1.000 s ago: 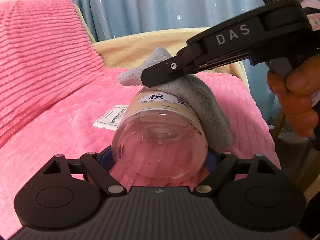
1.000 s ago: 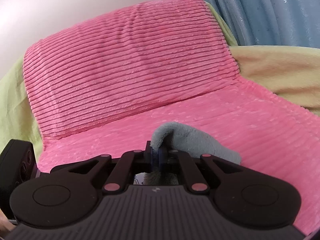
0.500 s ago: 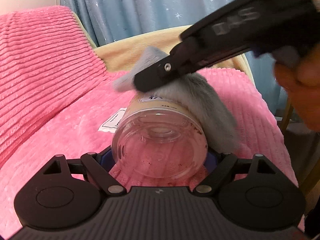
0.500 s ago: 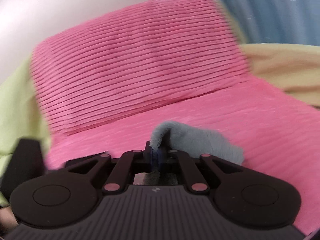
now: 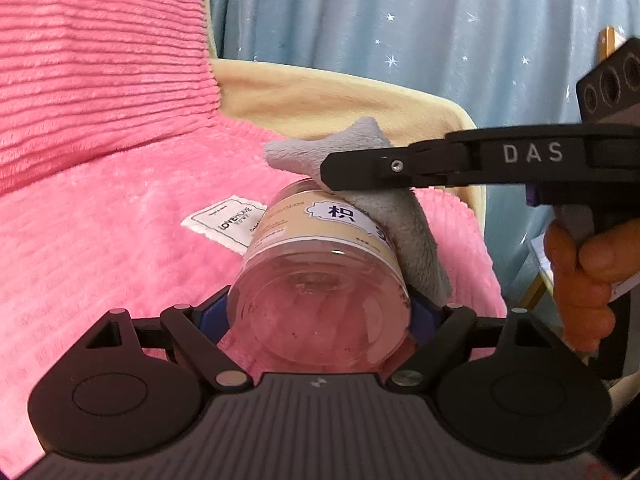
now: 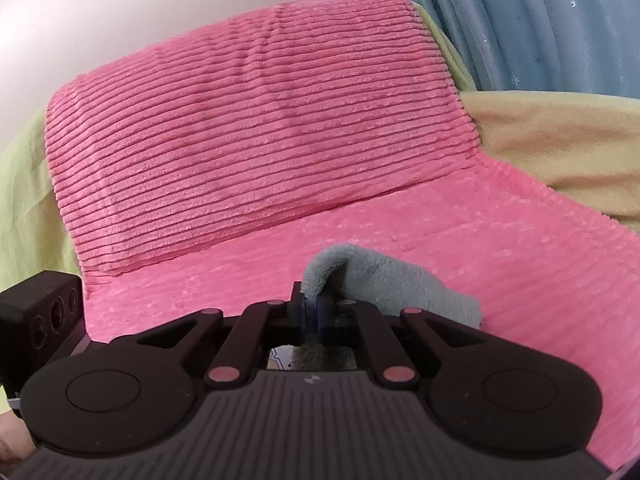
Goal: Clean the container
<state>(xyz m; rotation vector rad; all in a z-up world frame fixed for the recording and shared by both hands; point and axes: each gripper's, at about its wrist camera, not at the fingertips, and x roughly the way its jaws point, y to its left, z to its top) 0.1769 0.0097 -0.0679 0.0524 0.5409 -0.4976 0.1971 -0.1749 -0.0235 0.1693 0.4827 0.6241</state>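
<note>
Left wrist view: left gripper (image 5: pixel 320 312) clamped on clear jar (image 5: pixel 320 280), base toward cam, held on its side above pink blanket (image 5: pixel 100 248). Grey cloth (image 5: pixel 404 216) draped over jar's top & right side. Right gripper (image 5: pixel 332 176) reaches in from right, tips pressing cloth onto jar; hand (image 5: pixel 588 276) on its grip. White tag (image 5: pixel 226 226) on blanket behind jar.

Right wrist view: right gripper (image 6: pixel 314 314) pinched tight on cloth (image 6: pixel 384 284); sliver of jar label under fingers. Pink cushion (image 6: pixel 248 128) behind.

Cloth (image 5: pixel 404 216) draped on jar (image 5: pixel 320 280), blanket (image 5: pixel 100 240) beneath
</note>
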